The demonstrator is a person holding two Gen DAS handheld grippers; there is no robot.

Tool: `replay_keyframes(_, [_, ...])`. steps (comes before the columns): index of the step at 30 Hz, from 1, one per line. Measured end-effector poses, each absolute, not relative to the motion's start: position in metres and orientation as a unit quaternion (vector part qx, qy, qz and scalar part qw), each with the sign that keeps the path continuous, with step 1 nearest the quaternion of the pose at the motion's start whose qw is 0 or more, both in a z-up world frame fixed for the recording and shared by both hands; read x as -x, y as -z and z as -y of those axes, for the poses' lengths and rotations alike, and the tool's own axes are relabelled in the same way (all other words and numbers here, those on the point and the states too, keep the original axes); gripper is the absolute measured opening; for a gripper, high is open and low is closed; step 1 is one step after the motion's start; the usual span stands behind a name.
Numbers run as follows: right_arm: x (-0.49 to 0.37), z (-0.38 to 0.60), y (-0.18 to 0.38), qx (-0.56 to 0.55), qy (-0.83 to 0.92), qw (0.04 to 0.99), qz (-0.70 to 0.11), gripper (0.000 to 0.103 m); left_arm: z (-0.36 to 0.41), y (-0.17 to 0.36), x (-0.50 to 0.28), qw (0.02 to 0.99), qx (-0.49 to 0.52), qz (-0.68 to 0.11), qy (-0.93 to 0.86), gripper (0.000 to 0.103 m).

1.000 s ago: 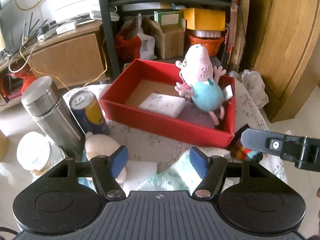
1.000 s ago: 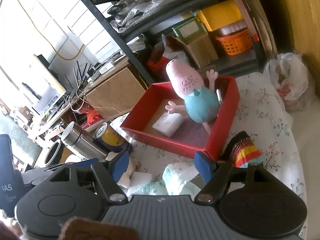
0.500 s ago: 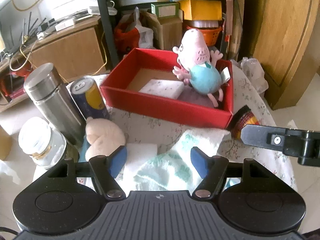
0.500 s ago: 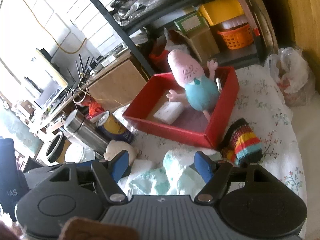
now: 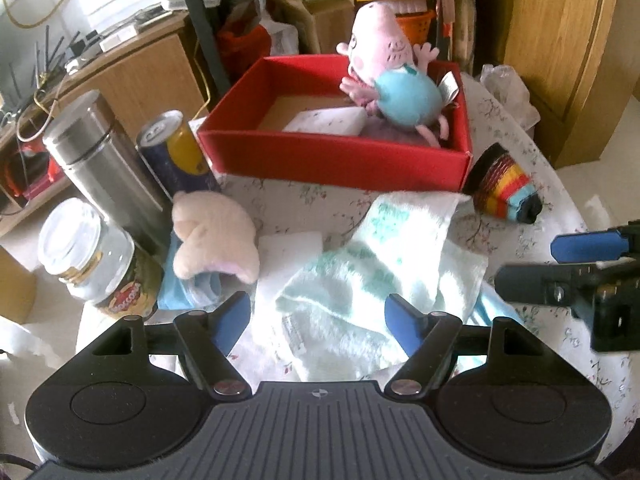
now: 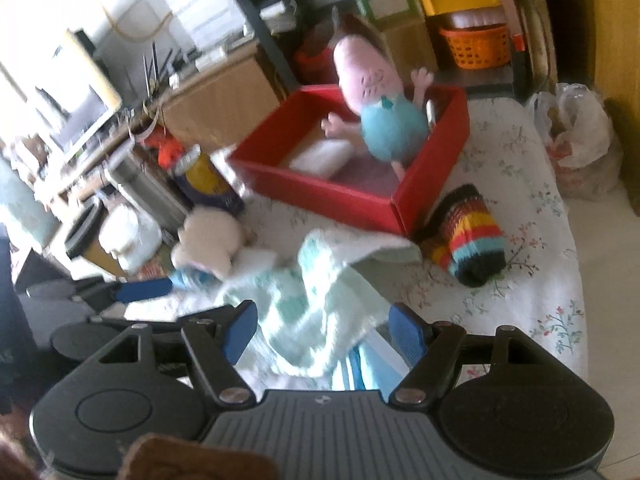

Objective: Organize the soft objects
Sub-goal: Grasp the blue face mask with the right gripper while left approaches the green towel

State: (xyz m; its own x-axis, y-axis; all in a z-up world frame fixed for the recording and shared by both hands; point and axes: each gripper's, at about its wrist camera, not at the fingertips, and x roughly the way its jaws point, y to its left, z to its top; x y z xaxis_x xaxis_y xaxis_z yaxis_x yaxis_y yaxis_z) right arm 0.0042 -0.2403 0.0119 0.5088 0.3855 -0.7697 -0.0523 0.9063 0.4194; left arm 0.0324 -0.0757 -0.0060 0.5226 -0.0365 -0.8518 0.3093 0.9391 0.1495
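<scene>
A red box (image 5: 332, 156) on the flowered table holds a pink pig plush in a blue shirt (image 5: 396, 88) and a white sponge (image 5: 328, 122). In front of it lie a mint-and-white towel (image 5: 384, 260), a second white sponge (image 5: 290, 246), a cream plush (image 5: 212, 232) and a rolled striped sock (image 5: 506, 188). My left gripper (image 5: 318, 320) is open, just above the towel's near edge. My right gripper (image 6: 324, 330) is open over the same towel (image 6: 320, 296); it also shows at the right in the left wrist view (image 5: 568, 268). The box (image 6: 320, 188) and sock (image 6: 468, 236) show in the right wrist view.
A steel flask (image 5: 104, 164), a drink can (image 5: 176, 152) and a glass jar (image 5: 96, 260) stand at the table's left. A blue cloth (image 5: 188, 288) lies under the cream plush. Cluttered shelves, a wooden cabinet and a plastic bag (image 6: 576, 136) stand behind and right of the table.
Both grippers have drawn back and up from the box toward the near side of the table, so the towel now lies between each pair of fingers. Both stay open.
</scene>
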Motion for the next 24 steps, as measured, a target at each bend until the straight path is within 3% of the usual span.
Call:
replay_keyframes(12, [-0.010, 0.223, 0.018, -0.132, -0.131, 0.816, -0.547, 0.045, 0.065, 0.015, -0.044, 0.850, -0.097, -0.505, 0.114, 0.073])
replay_keyframes(24, [-0.007, 0.214, 0.035, -0.096, -0.138, 0.802, -0.572, 0.045, 0.123, 0.044, -0.086, 0.829, -0.123, -0.528, 0.136, 0.076])
